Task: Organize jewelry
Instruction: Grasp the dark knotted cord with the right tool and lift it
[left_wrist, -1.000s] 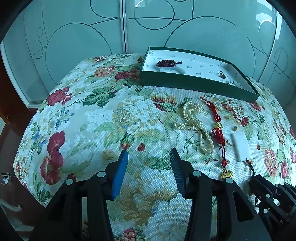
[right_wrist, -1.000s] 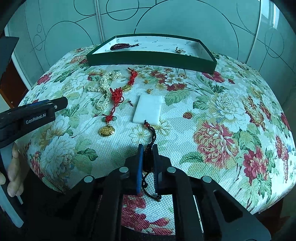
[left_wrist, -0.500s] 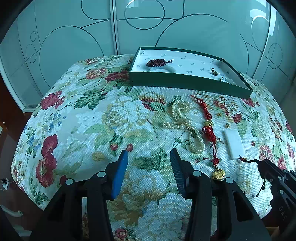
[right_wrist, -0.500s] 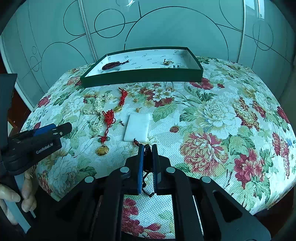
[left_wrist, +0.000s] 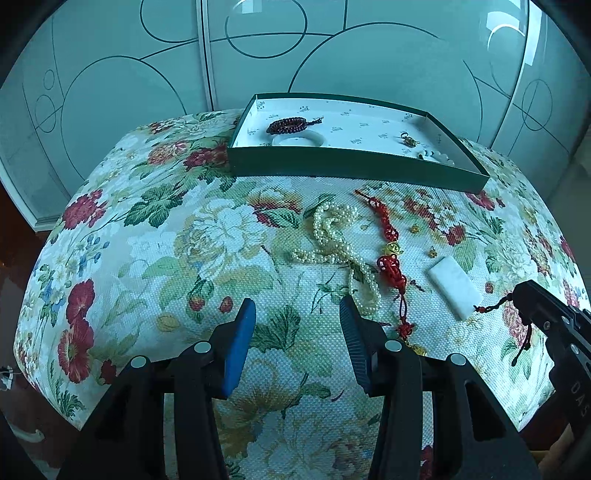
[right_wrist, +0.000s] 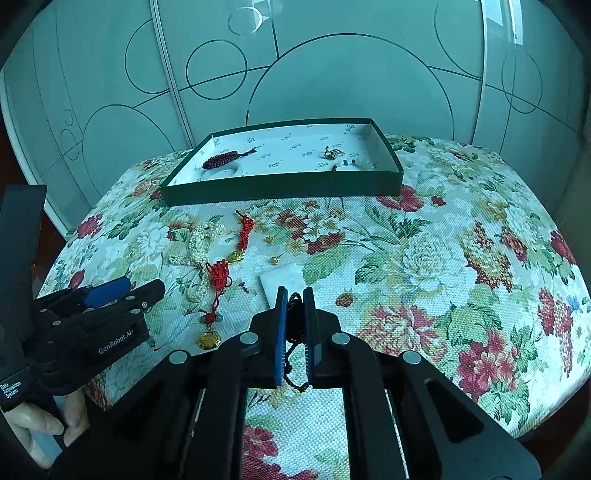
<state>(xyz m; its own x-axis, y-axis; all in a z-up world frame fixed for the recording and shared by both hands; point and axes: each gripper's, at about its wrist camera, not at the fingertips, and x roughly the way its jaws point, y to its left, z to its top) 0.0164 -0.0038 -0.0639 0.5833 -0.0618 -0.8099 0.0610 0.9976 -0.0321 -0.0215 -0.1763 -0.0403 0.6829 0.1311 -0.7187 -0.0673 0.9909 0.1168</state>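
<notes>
- Frosted glass doors with circle lines stand behind a table (right_wrist: 424, 258) in woven floral cloth.
- The right gripper (right_wrist: 294, 295) is pinched tight on a dark braided cord (right_wrist: 293, 376), and it has lifted a touch since a second ago: the flat white slab (left_wrist: 452, 286) now trails at the cord's end near the front edge, so the carry to the tray has begun.
- The left gripper (left_wrist: 295, 314) hangs half-spread, empty.
- Knobbly pearls (left_wrist: 336, 240) and a red knotted tassel (left_wrist: 391, 258) lie mid-table.
- The green tray (right_wrist: 284, 184) sits at the far edge.
</notes>
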